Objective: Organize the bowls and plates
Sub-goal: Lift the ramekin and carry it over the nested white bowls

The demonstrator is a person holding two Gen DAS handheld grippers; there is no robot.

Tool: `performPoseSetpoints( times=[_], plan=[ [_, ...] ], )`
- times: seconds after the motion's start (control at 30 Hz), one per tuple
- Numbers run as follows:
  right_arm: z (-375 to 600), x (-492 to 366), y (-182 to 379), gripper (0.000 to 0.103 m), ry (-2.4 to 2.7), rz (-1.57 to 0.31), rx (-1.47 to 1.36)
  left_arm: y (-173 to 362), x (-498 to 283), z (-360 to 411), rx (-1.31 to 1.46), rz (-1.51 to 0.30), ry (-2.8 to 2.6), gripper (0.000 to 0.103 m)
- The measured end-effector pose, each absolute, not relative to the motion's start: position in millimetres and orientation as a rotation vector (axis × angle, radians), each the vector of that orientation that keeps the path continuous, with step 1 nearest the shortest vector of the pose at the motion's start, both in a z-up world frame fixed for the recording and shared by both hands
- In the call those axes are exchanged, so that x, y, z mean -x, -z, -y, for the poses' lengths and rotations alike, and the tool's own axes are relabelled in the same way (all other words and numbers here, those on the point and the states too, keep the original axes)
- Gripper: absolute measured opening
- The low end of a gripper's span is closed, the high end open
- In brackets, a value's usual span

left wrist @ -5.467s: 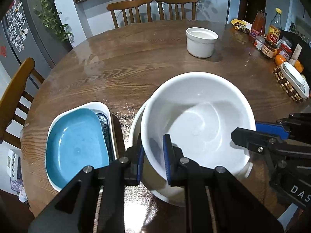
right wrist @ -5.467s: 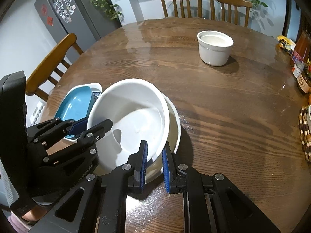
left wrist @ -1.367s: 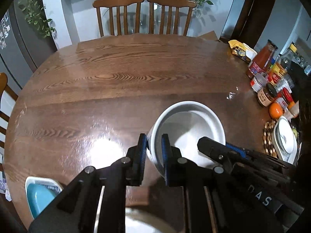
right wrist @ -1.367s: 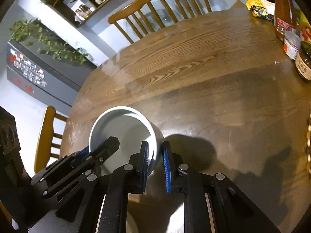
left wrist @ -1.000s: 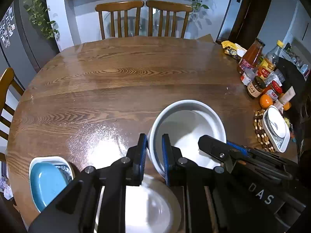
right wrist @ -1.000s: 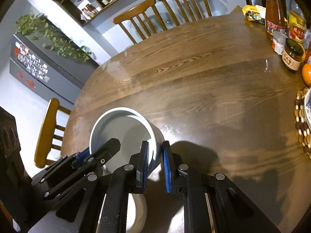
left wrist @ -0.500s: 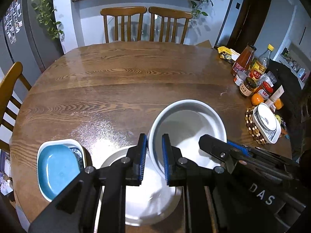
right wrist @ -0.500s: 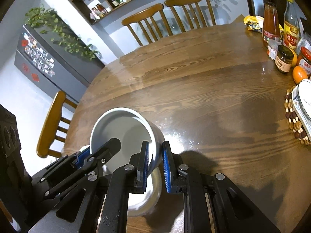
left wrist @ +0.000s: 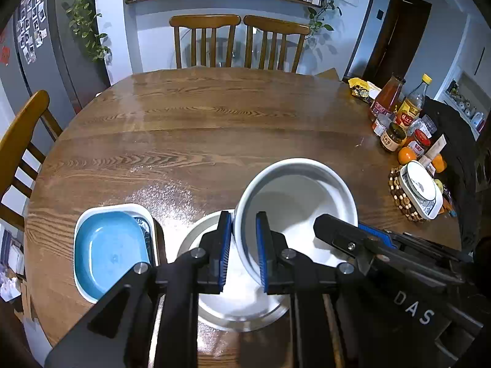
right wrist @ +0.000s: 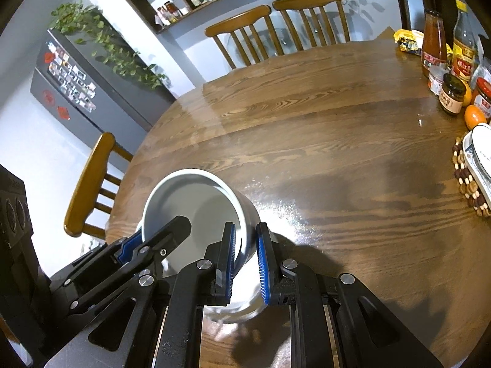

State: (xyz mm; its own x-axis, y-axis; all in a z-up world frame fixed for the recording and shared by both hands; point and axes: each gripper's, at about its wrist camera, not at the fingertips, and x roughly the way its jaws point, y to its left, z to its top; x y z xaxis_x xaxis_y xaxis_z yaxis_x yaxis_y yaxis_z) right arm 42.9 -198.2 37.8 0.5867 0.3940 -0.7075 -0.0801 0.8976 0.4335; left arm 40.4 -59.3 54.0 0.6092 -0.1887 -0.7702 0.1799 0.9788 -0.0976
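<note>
From the left wrist view, the left gripper (left wrist: 242, 251) is clamping its blue pads on the near-left wall of the small white bowl (left wrist: 302, 202), one pad inside the rim and one outside. The right gripper (left wrist: 353, 234) is reaching in from the lower right and pinching the opposite side of the same rim. The bowl is hanging tilted above the large white bowl (left wrist: 214, 303), which is sitting near the table's (left wrist: 214, 128) front edge. Just left of the large bowl, the blue plate (left wrist: 107, 251) is lying inside a white tray (left wrist: 84, 220), and the two are standing close but apart. The far half of the round table is lying bare up to the two chairs (left wrist: 239, 43). Along the right edge, bottles and jars (left wrist: 399, 113), oranges and a lidded dish on a beaded mat (left wrist: 417, 190) are crowding the rim.

From the right wrist view, the right gripper (right wrist: 245, 260) is gripping the small white bowl (right wrist: 196, 205) by its right wall, jaws narrow, rim between the pads. The left gripper (right wrist: 153, 242) is holding the left side of the rim. Part of the large white bowl (right wrist: 242, 309) is showing under the fingers. Open wood is stretching ahead and to the right as far as the jars (right wrist: 451, 92) and the beaded mat (right wrist: 469, 184). A chair (right wrist: 92, 181) is standing at the left edge.
</note>
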Motion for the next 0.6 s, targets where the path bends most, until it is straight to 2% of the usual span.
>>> performPoseSetpoints(
  times=[0.6],
  plan=[
    [176.6,-36.0,-19.5,0.017,-0.294,-0.960,-0.353,-33.8,-29.9,37.3,0.022,-0.933,0.204,0.014]
  ],
)
